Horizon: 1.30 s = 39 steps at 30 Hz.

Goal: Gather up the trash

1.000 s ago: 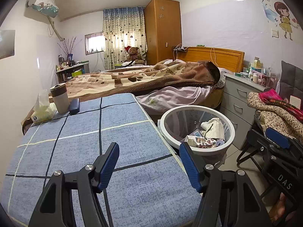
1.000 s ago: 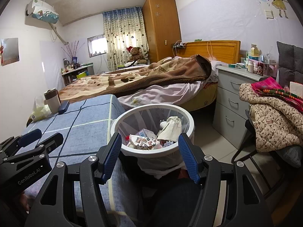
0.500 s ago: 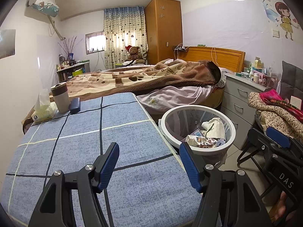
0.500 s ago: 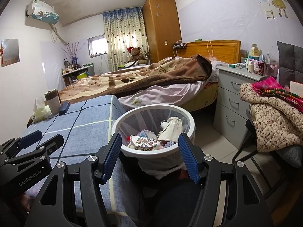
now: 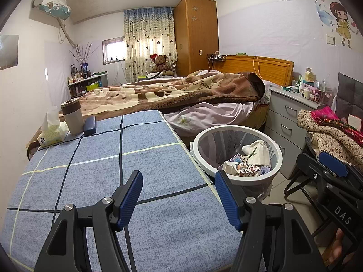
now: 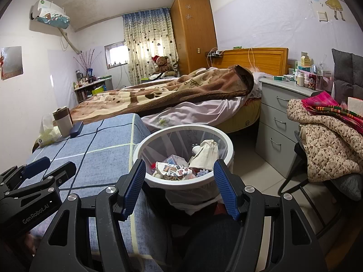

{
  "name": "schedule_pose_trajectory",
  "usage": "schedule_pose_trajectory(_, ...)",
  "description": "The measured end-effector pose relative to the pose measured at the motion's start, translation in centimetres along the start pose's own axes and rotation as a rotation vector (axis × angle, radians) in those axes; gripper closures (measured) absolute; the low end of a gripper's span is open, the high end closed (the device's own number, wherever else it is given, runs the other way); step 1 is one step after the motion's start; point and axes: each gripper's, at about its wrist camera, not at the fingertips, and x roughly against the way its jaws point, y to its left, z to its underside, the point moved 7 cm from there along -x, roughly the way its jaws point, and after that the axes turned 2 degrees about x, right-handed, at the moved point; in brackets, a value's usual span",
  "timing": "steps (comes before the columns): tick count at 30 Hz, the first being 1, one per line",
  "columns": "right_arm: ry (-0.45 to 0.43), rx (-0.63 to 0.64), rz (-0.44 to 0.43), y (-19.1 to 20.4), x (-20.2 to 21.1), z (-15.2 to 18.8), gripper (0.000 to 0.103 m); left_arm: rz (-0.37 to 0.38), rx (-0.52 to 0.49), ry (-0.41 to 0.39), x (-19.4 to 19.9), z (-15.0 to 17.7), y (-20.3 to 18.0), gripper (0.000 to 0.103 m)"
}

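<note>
A white round trash bin (image 5: 275,170) (image 6: 181,182) with a clear liner stands on the floor beside the blue checked table (image 5: 118,158) (image 6: 102,156). It holds crumpled paper, printed wrappers (image 5: 242,167) (image 6: 174,171) and a white cloth bag (image 6: 205,150). My left gripper (image 5: 179,198) is open and empty above the table's near right part. My right gripper (image 6: 180,188) is open and empty, just in front of the bin. The right gripper also shows in the left wrist view (image 5: 326,172), and the left gripper shows in the right wrist view (image 6: 48,168).
At the table's far left stand a tissue pack (image 5: 51,133), a brown-and-white cup (image 5: 72,115) and a dark blue case (image 5: 90,125). A bed (image 5: 181,95) lies behind, a grey drawer unit (image 5: 288,124) to the right, and a chair piled with clothes (image 6: 324,133).
Both views have shifted only slightly; the bin sits a touch lower and nearer in the right wrist view. Both grippers stay open and empty.
</note>
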Motion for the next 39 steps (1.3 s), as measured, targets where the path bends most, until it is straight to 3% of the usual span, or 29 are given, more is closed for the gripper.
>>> schedule_pose_trajectory(39, -0.001, 0.004, -0.011, 0.40, -0.19, -0.14, 0.039, -0.012, 0.007, 0.010, 0.01, 0.09, 0.17, 0.037)
